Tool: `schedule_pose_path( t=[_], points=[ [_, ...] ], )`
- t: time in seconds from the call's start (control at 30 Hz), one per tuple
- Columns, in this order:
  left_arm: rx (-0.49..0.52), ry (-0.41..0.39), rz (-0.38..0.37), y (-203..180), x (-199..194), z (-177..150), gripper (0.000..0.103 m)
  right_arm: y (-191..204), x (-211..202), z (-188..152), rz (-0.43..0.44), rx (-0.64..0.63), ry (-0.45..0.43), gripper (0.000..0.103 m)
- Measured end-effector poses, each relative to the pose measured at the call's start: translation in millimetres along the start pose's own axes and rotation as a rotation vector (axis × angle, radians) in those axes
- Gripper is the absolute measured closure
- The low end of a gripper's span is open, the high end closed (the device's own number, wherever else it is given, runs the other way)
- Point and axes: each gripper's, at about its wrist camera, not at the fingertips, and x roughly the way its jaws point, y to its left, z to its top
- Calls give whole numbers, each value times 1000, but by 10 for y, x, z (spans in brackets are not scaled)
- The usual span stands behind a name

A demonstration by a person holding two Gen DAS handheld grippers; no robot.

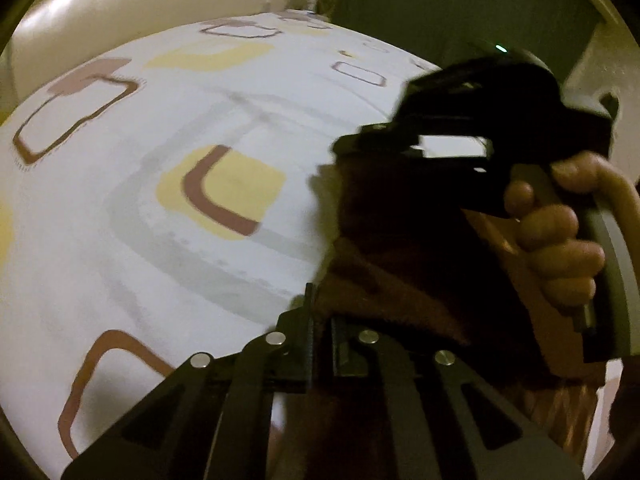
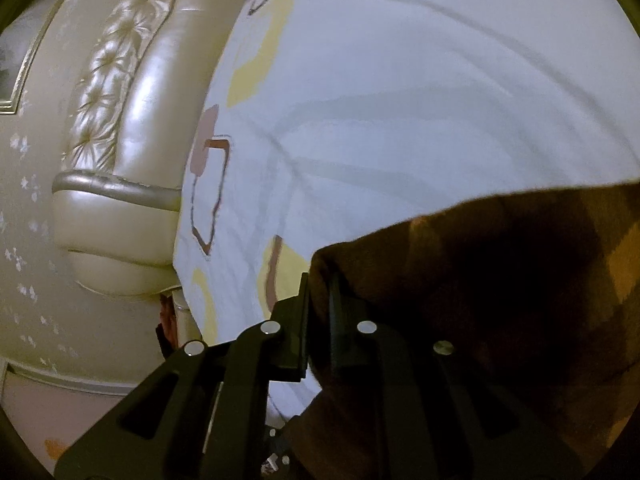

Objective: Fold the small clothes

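A dark brown garment (image 1: 400,256) hangs bunched over the patterned bedsheet (image 1: 168,248). In the left wrist view my left gripper (image 1: 321,320) is shut on an edge of this cloth, which rises from between its fingers. Further right, a hand (image 1: 560,236) holds the black body of the right gripper (image 1: 480,120), whose tips are lost against the dark fabric. In the right wrist view my right gripper (image 2: 320,304) is shut on the brown garment (image 2: 500,280), which spreads to the right and hides the right finger's tip.
The white bedsheet (image 2: 400,100) has yellow and brown squares and grey bands. A padded cream headboard (image 1: 132,4) stands at the far side, also seen as the headboard (image 2: 132,152) on the left. A pale patterned wall (image 2: 28,240) lies beyond it.
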Motion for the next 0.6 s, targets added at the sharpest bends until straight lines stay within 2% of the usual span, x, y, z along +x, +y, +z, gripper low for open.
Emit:
schedule_pose_path(
  t=[0.17,0.4,0.53,0.6],
  points=[
    [-38,-15,0,91,-49,8,97,81,100,40,1,-21,-5,97],
    [-63,3,3,187,-1,-13,97,-72,344,63,-36,16,4,97],
    [-84,11,-29,264,17,4,93,-94,210,40,24,45,-22,91],
    [-65,28,-50,269,33,26,90,-73,-15,-30,30,35,-49,85]
  ],
)
